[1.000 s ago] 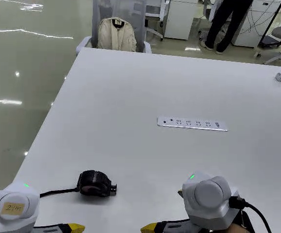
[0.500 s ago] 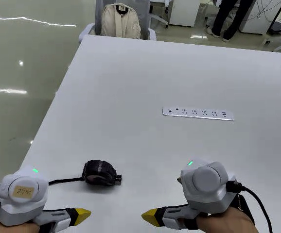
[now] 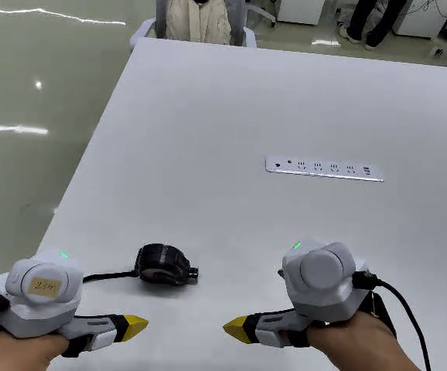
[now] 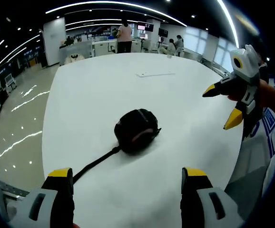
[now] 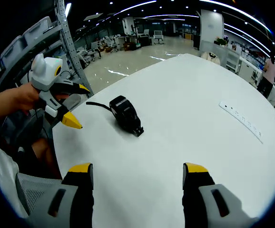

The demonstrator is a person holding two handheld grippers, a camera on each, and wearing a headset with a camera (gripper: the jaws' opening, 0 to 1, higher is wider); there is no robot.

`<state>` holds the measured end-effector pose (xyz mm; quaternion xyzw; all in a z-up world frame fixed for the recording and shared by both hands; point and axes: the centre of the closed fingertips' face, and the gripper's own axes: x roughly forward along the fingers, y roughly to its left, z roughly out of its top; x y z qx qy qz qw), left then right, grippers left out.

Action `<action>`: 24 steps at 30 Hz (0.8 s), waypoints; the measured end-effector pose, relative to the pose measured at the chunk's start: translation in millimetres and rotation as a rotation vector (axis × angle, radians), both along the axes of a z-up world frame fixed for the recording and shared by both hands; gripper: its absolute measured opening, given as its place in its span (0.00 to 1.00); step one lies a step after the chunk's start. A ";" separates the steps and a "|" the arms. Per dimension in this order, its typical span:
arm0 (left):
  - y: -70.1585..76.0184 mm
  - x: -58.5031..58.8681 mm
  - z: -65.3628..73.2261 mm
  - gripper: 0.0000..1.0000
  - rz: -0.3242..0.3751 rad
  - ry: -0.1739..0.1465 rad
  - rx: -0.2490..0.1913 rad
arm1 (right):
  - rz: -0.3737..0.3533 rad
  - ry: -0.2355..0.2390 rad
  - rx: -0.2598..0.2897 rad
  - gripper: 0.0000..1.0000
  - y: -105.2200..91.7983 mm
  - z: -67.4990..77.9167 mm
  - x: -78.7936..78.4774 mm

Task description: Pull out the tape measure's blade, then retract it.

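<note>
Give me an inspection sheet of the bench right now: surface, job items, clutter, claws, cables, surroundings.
Surface: white table, smooth, no spills seen.
Job's things: black tape measure lies near the front left edge, blade not pulled out.
Clutter: power strip lies flat mid-table, nothing plugged in.
Grippers: left claw and right claw are both open, hold nothing, and point at each other in front of the tape measure, apart from it.
Cables: black cord trails from the tape measure toward the left claw; black cable leaves the right claw's body.
Surroundings: chair with a pale jacket at the far end; glossy floor.
</note>
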<state>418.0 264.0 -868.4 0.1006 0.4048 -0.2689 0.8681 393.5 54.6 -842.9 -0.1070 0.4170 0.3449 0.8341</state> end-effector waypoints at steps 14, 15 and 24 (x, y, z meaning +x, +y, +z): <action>-10.6 12.6 -2.7 0.89 -0.057 -0.004 0.012 | 0.036 0.002 -0.016 0.77 -1.4 -12.5 14.4; -11.3 12.8 -2.9 0.88 -0.062 -0.004 0.014 | 0.041 0.002 -0.018 0.77 -0.9 -13.5 15.0; -14.3 19.2 -8.8 0.86 -0.127 -0.010 0.033 | 0.096 -0.005 -0.034 0.75 3.6 -22.9 22.5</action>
